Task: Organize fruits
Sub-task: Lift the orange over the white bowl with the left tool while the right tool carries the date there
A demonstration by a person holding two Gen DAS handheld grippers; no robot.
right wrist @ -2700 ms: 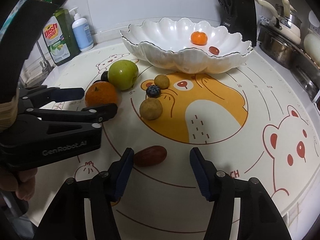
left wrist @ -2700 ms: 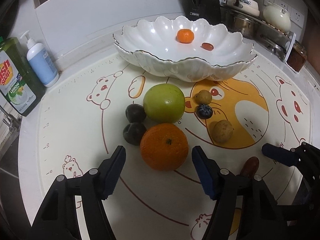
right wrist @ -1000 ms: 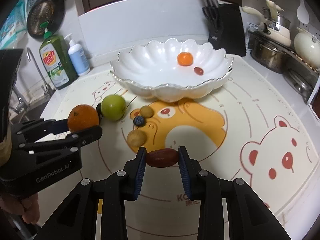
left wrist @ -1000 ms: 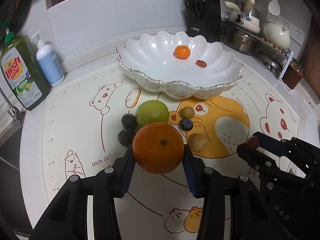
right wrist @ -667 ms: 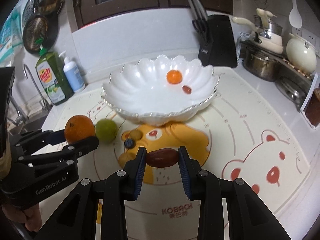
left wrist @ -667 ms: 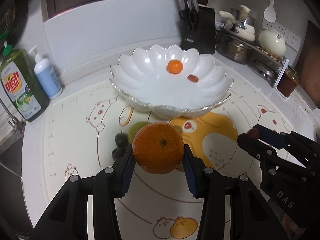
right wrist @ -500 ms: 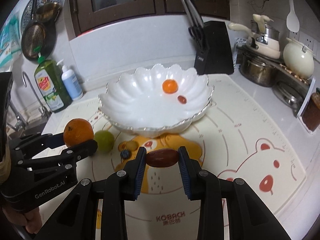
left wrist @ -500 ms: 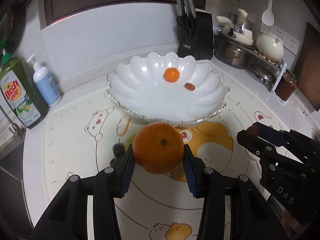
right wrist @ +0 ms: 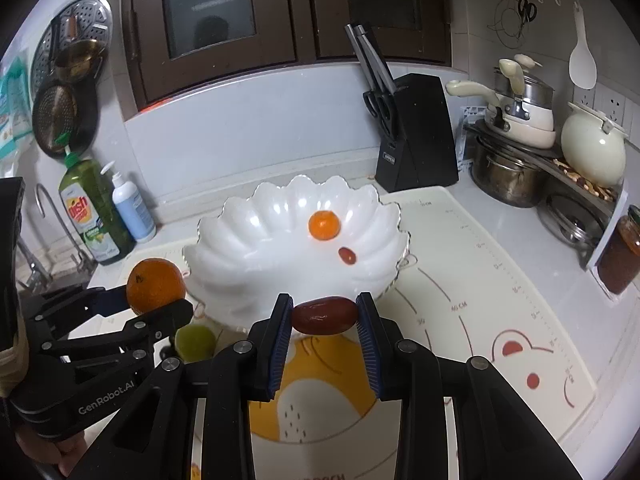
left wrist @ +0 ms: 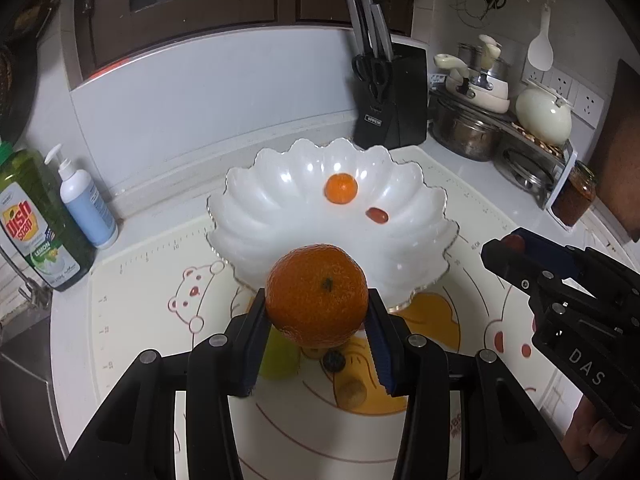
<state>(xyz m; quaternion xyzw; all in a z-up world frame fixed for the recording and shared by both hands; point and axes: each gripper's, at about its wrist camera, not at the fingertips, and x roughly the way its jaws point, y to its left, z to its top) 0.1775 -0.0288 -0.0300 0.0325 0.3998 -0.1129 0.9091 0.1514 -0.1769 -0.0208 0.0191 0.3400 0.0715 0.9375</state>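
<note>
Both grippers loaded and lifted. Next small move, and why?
Probably carry the left gripper forward until the orange is over the white bowl, then release. The right gripper holds the red date near the rim.

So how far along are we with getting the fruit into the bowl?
Done: a small tangerine and a red date lie in the white bowl. In hand: the left gripper holds the large orange, the right gripper another date, both raised before the bowl. Left on the mat: green apple, blueberry, a small brown fruit, possibly more hidden.
</note>
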